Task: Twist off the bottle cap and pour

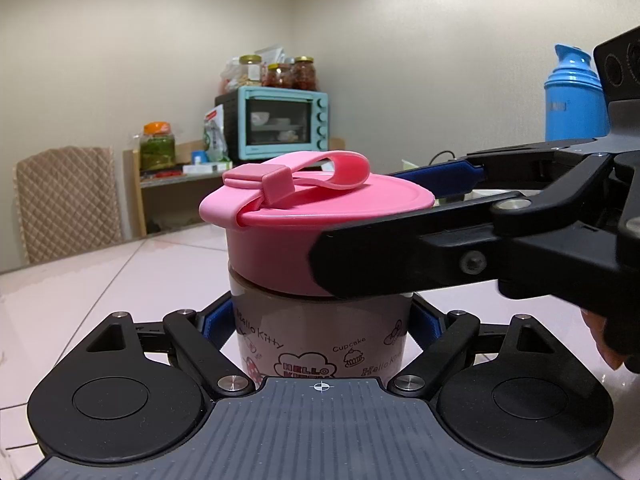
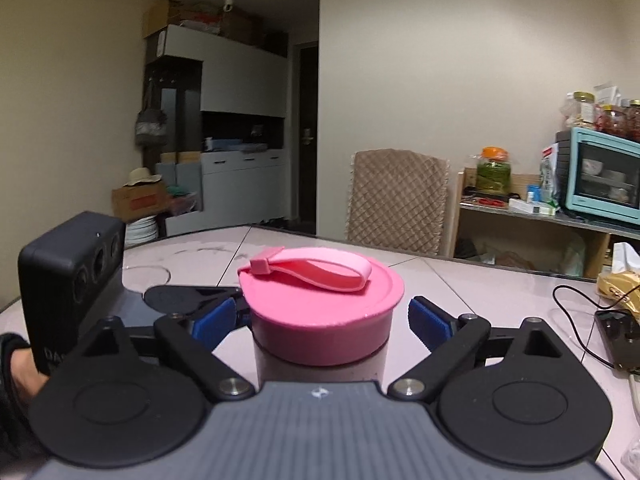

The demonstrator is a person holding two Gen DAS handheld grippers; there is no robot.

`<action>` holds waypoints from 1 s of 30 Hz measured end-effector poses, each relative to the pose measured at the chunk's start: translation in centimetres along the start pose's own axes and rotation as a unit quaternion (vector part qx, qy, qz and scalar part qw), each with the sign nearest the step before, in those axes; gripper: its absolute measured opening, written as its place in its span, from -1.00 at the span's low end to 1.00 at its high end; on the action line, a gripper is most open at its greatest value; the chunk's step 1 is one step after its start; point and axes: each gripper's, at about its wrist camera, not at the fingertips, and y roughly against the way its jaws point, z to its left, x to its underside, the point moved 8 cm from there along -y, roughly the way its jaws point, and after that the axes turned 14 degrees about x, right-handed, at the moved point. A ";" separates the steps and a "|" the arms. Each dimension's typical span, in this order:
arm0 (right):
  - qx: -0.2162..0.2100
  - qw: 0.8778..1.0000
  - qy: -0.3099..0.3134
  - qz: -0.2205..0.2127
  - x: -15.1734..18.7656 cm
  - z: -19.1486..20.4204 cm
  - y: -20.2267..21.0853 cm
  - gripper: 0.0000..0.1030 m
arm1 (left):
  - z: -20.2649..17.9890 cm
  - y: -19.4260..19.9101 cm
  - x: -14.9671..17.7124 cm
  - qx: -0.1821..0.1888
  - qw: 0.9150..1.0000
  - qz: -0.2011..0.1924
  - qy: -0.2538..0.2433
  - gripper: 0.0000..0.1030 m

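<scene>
- Pink plastic cap (image 1: 316, 216), with a pink carry strap (image 1: 320, 170) looped flat across its top, sits on a pale bottle (image 1: 320, 336) printed with "Hello Kitty" and "Cupcake" drawings.
- The bottle stands upright on the glossy pale tabletop (image 1: 80, 288), in the middle of both wrist views.
- In the left wrist view the left gripper (image 1: 320, 322) has the bottle body between its fingers, below the cap; the blue pads (image 1: 218, 320) press against the two sides of the body, so the fingers are clamped on the bottle.
- The right gripper (image 2: 326, 320) is level with the cap. In its own view the fingers stand apart: the right-hand blue pad (image 2: 428, 326) shows a clear gap to the cap's rim, and the left-hand pad (image 2: 216, 318) is just beside the rim, contact hard to judge.
- From the left wrist view the right gripper's black finger crosses in front of the cap's right side, and its other blue-padded finger reaches behind the cap.
- In the right wrist view the left gripper's black camera block (image 2: 72, 276) sits at the left, with part of the person's hand (image 2: 24, 376) below it.
- Beyond the table: a quilted beige chair back (image 2: 396, 200), a shelf with a teal toaster oven (image 1: 280, 122) topped with jars, and a green-filled jar with an orange lid (image 1: 157, 146).
- A blue flask (image 1: 572, 96) stands at the right of the left wrist view.
- A black cable (image 2: 580, 312) and a dark device lie on the table at the right of the right wrist view.
</scene>
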 end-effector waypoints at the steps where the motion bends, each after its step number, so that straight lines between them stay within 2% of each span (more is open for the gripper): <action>1: 0.004 1.000 0.000 0.000 0.0 0.1 -0.2 0.85 | 0.0 0.0 0.0 0.000 1.000 0.000 0.000 0.74; 10: 0.033 0.999 -0.016 0.016 0.2 0.9 -2.4 0.84 | 0.0 0.0 0.0 0.000 1.000 0.000 0.000 0.74; 13: 0.042 0.999 -0.018 0.019 0.4 1.1 -2.6 0.78 | 0.0 0.0 0.0 0.000 1.000 0.000 0.000 0.74; 15: 0.050 0.998 -0.019 0.018 0.5 1.1 -2.7 0.66 | 0.0 0.0 0.0 0.000 1.000 0.000 0.000 0.74; 20: 0.044 0.999 -0.014 0.016 0.7 1.1 -2.6 0.65 | 0.1 0.0 0.0 0.000 1.000 0.000 0.000 0.74; 24: 0.007 1.000 0.000 0.013 0.7 0.6 -2.7 0.65 | 0.1 0.0 0.0 0.000 1.000 0.000 0.000 0.74; 30: -0.116 0.993 0.033 0.009 0.6 -1.3 -3.3 0.65 | 0.1 0.0 0.0 0.000 1.000 0.000 0.000 0.74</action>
